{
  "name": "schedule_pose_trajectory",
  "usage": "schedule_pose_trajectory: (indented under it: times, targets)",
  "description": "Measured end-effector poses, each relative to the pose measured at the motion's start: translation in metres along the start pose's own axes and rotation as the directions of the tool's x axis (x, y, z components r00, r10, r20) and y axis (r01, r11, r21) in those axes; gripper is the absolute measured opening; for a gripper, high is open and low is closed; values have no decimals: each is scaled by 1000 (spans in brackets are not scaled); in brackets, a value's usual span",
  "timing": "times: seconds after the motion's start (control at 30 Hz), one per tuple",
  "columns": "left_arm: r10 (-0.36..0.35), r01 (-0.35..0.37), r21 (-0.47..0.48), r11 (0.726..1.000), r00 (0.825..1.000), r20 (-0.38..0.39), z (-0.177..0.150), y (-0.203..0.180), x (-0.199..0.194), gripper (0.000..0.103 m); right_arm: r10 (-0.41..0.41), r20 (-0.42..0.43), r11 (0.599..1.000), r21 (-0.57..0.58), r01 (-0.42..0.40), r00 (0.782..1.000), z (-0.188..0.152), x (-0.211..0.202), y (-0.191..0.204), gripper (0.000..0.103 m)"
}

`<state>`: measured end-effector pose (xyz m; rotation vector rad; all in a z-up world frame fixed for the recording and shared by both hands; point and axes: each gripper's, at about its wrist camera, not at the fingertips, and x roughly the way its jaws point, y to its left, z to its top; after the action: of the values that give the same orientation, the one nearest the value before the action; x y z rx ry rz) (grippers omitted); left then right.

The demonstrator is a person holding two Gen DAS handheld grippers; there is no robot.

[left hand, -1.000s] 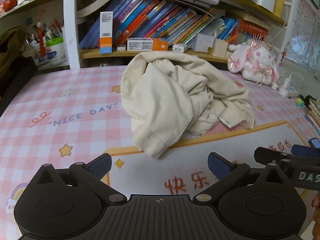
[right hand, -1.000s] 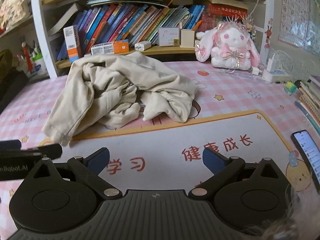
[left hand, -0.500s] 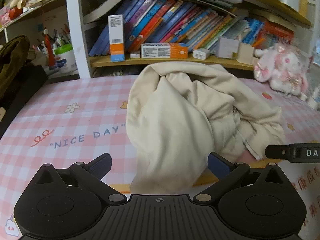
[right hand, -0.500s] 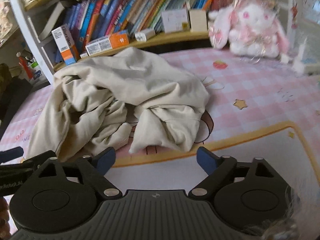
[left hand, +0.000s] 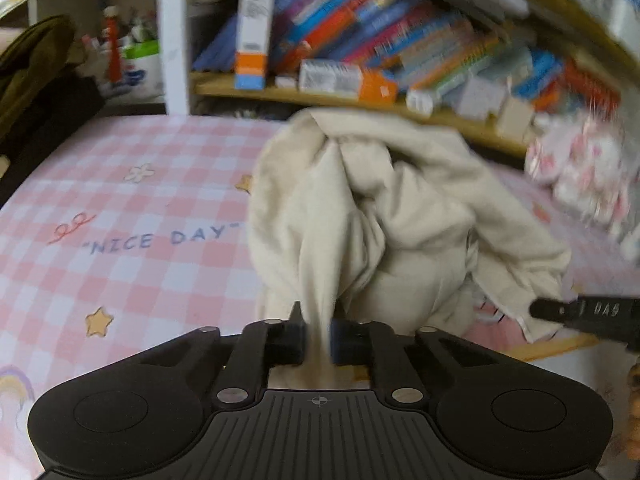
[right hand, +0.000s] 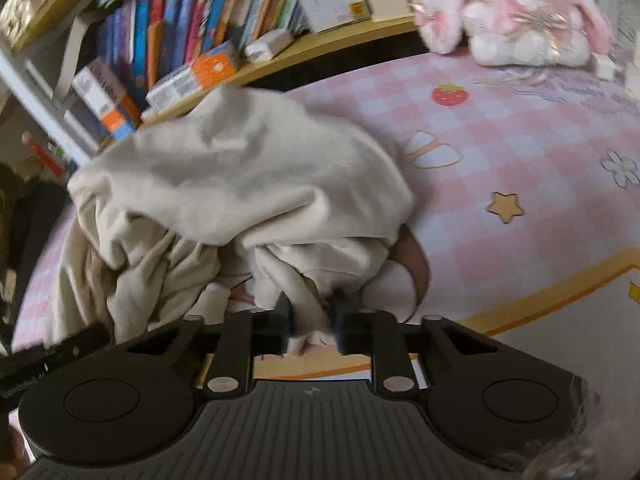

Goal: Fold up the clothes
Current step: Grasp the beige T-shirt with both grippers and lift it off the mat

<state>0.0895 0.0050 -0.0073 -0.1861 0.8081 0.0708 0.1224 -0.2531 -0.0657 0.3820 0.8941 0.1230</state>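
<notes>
Leaning along the wooden shelf [left hand: 344, 98] are rows of books [left hand: 400, 40], small boxes beside them. On the pink checked mat [left hand: 132, 264] below lies the crumpled cream garment [left hand: 384, 208] (a heap, unfolded). The left gripper [left hand: 318, 338] pinches a stretched fold; the right gripper [right hand: 312, 326] clamps its near edge.

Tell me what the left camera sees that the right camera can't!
Only the left wrist view shows the "NICE DAY" writing and a dark green bag. Only the right wrist view shows the strawberry print and the plush bunny clearly. Both show the cream garment, pinched by the left tongs and right tongs, plus the bookshelf.
</notes>
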Motion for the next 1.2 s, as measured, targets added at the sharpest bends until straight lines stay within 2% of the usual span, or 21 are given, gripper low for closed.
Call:
schedule_pose_trajectory:
  times: [0.13, 0.2, 0.27, 0.3, 0.37, 0.47, 0.5, 0.53, 0.6, 0.67, 0.73, 0.83, 0.9, 0.97, 1.03, 1.07, 1.17, 1.2]
  targets:
    - [-15, 25, -69, 997, 990, 140, 8, 16, -54, 5, -27, 109, 999, -27, 30, 994, 11, -22, -15, 13]
    - [-20, 42, -90, 995, 971, 237, 15, 21, -88, 4, -37, 190, 998, -40, 45, 981, 25, -39, -22, 13]
    - [-23, 61, -104, 993, 944, 329, 22, 25, -120, 4, -33, 284, 997, -56, 51, 958, 44, -59, -28, 12]
    - [-32, 80, -111, 991, 926, 377, 25, 28, -136, 4, -30, 331, 996, -65, 54, 943, 54, -70, -29, 12]
    - [-57, 134, -127, 983, 875, 481, 30, 33, -171, 4, -20, 426, 995, -79, 59, 905, 75, -94, -30, 12]
    - [-40, 201, -192, 961, 784, 620, 28, 48, -216, 4, 16, 548, 993, -104, 49, 836, 108, -129, -28, 12]
    - [-63, 253, -197, 947, 749, 660, 26, 56, -227, 4, 32, 583, 993, -112, 42, 812, 117, -140, -26, 12]
    - [-16, 251, -241, 938, 724, 690, 21, 66, -239, 4, 53, 606, 992, -124, 28, 793, 124, -147, -23, 12]
    - [83, 218, -324, 921, 700, 709, 13, 86, -253, 4, 99, 647, 989, -149, -2, 756, 138, -161, -17, 12]
    - [181, 162, -414, 896, 717, 673, 4, 108, -252, 4, 140, 643, 983, -184, -25, 753, 145, -164, -12, 12]
    - [275, 105, -499, 860, 728, 628, -6, 131, -250, 4, 170, 606, 973, -227, -36, 777, 143, -152, -4, 12]
    - [331, 33, -550, 834, 768, 548, -14, 145, -234, 4, 211, 527, 958, -280, -66, 823, 135, -132, 5, 12]
    - [328, -3, -533, 846, 792, 515, -8, 148, -224, 4, 232, 477, 945, -316, -81, 848, 127, -118, 13, 13]
    - [324, -23, -502, 864, 790, 520, 12, 149, -219, 4, 245, 451, 928, -365, -73, 859, 125, -109, 26, 12]
    - [331, -7, -494, 869, 750, 572, 20, 146, -232, 4, 262, 459, 913, -402, -64, 849, 135, -112, 43, 12]
    - [335, 2, -490, 872, 729, 597, 24, 145, -239, 4, 282, 486, 907, -416, -65, 827, 141, -123, 50, 12]
    - [343, 25, -476, 879, 660, 668, 36, 141, -258, 4, 356, 605, 892, -448, -65, 713, 159, -163, 62, 12]
    - [345, 32, -470, 882, 636, 691, 40, 140, -265, 4, 375, 625, 892, -443, -84, 685, 165, -175, 60, 12]
